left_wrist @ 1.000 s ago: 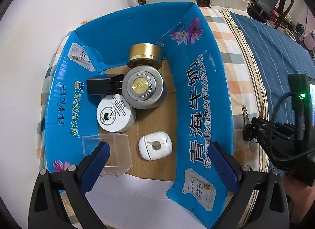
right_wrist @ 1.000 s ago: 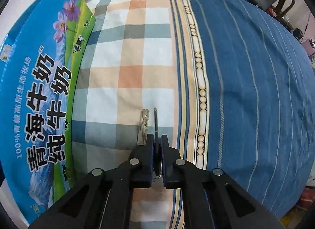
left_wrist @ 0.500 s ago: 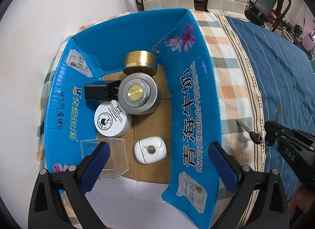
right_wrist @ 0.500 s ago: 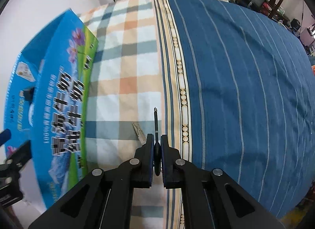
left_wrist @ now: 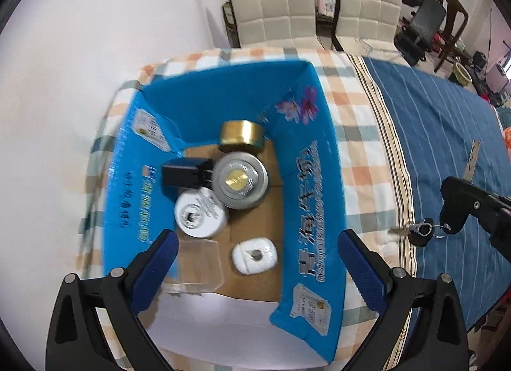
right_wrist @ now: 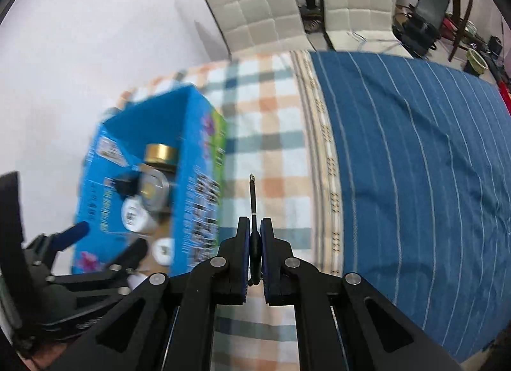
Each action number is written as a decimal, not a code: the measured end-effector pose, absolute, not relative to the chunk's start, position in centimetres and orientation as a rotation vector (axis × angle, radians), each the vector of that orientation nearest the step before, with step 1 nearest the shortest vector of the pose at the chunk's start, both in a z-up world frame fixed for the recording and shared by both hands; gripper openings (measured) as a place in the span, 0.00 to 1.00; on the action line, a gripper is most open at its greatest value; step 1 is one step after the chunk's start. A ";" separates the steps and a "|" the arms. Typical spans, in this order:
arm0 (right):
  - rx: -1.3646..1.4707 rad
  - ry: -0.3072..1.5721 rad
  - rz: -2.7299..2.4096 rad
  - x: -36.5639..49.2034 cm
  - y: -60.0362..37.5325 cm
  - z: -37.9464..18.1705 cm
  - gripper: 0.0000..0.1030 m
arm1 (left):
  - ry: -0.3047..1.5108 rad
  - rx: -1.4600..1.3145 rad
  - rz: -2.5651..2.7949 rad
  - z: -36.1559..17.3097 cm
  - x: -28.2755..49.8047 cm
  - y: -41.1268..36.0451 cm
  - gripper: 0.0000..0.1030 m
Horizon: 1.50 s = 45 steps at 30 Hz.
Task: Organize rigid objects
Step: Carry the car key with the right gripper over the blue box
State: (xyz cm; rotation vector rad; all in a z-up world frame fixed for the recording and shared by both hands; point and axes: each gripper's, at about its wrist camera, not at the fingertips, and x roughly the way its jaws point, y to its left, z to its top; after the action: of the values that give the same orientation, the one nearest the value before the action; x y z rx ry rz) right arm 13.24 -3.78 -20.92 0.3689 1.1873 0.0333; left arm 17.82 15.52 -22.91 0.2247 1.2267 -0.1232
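Open left tongs (left_wrist: 255,254) hover over the blue box (left_wrist: 322,179); right tongs (left_wrist: 447,214) grip keys (left_wrist: 421,233) beside it.

The right hand-held gripper (right_wrist: 254,237) has risen off the tablecloth (right_wrist: 271,154) with the keys (right_wrist: 253,198) clamped between its fingers; one second ago they lay on the cloth. The keys now hang clear of the surface. The blue box (right_wrist: 194,185) has come further into the right wrist view, its contents now visible.
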 end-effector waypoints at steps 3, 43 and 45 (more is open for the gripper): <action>0.395 1.169 0.088 15.2 -2.1 -19.9 0.07 | 1.207 0.210 -0.104 -21.4 17.8 17.0 0.99; 0.298 1.468 0.195 16.0 15.9 -32.3 0.07 | 1.326 0.167 -0.112 -29.4 13.0 29.2 0.99; 0.286 1.480 0.181 15.9 16.1 -32.9 0.07 | 1.323 0.182 -0.108 -29.6 13.0 29.0 0.99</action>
State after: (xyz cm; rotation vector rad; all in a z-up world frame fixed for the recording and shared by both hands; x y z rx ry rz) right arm 15.92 16.11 -32.88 0.2857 1.4796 0.1814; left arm 12.95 29.03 -29.60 0.1825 1.3230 -0.1085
